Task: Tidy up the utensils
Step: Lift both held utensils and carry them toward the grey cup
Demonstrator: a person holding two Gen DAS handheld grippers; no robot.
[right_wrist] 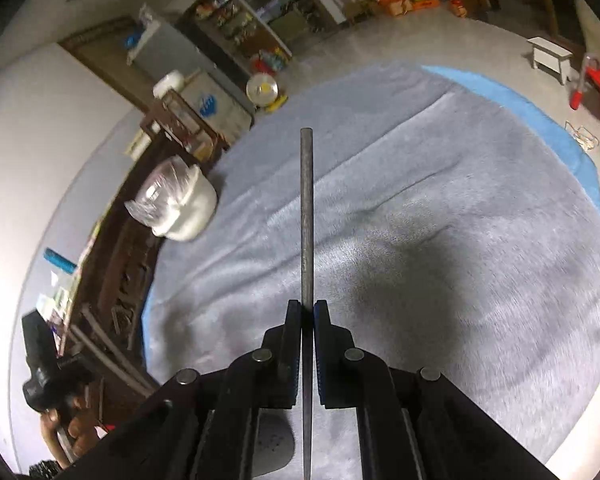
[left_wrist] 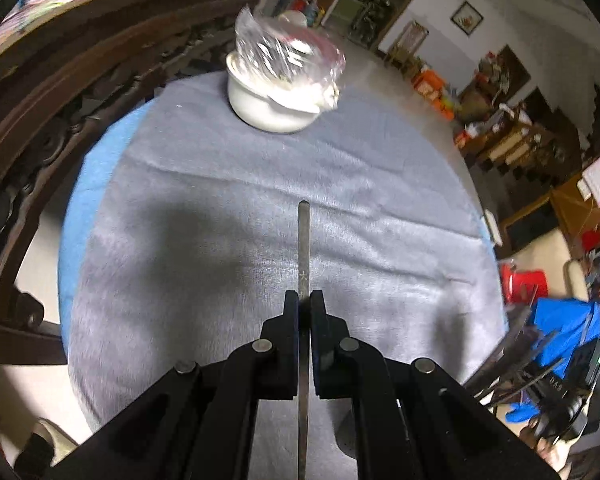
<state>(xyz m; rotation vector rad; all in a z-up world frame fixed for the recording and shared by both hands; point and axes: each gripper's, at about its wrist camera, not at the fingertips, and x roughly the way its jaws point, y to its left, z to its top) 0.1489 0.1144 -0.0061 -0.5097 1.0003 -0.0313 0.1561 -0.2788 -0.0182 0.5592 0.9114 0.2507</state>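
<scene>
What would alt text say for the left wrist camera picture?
A black two-finger left gripper clamps a thin metal utensil handle that points forward over a grey cloth-covered round table. At the far edge sits a white bowl holding a crinkled clear plastic bag.

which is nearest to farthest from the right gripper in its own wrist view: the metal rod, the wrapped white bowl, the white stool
1. metal rod, clamped in the right gripper, dead centre.
2. wrapped white bowl, left, at the cloth's edge.
3. white stool, far upper right on the floor.
</scene>
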